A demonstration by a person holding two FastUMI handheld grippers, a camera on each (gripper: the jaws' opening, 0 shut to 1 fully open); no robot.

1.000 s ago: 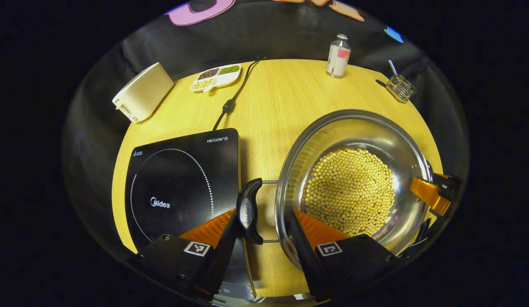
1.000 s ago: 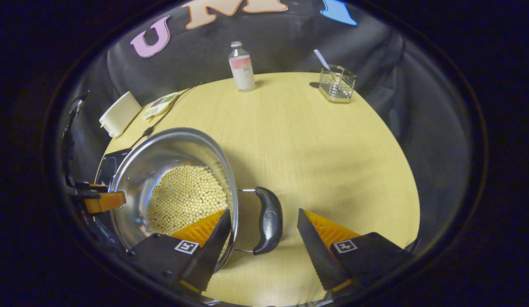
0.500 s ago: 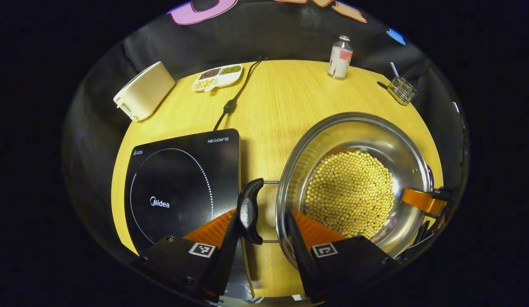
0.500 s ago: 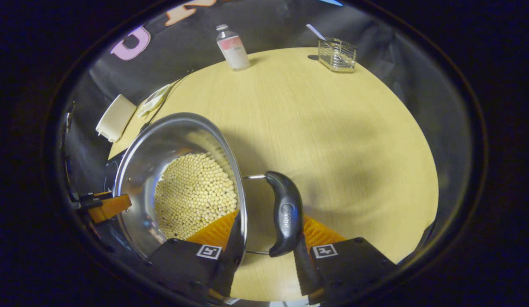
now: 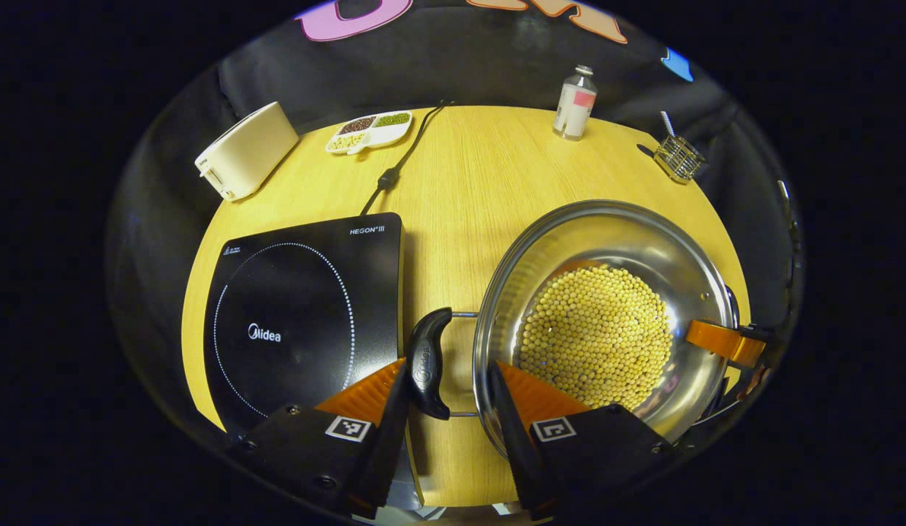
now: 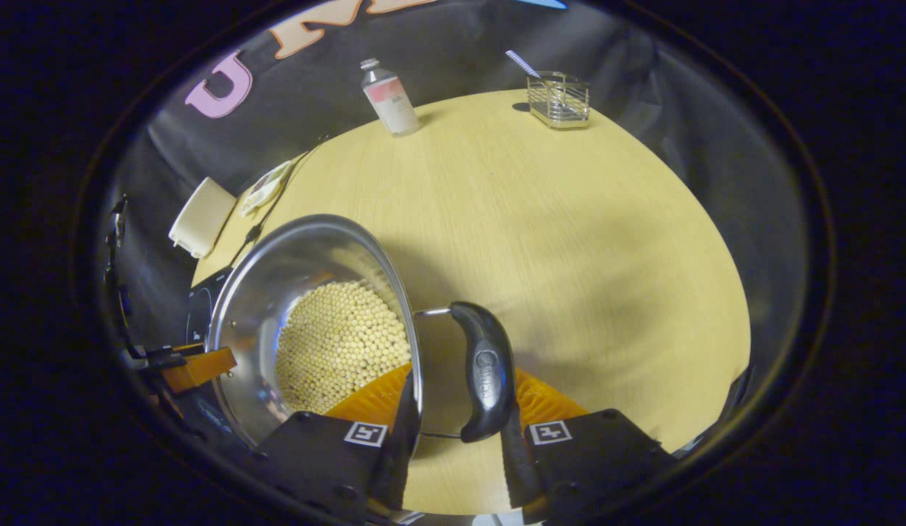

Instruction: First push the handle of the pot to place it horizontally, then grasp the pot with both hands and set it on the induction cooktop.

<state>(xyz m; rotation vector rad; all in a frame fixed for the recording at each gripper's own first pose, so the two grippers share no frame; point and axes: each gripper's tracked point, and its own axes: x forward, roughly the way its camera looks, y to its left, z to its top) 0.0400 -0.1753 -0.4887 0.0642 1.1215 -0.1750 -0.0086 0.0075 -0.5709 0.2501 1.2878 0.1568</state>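
Note:
A steel pot holding soybeans stands on the wooden table, to the right of the black induction cooktop. Its two black handles lie out to the sides. My left gripper clamps the left handle, one finger outside the grip and the other inside the pot wall. My right gripper clamps the right handle the same way, one finger inside the pot. The right gripper shows at the pot's far rim in the left gripper view. The left gripper likewise appears in the right gripper view.
At the table's far edge lie a white toaster, a divided dish of beans, a small bottle and a wire basket. The cooktop's cord runs back between dish and bottle.
My right gripper went from wide open beside the right handle to closed on it. The left jaws narrowed a little. Both views shifted slightly against the table.

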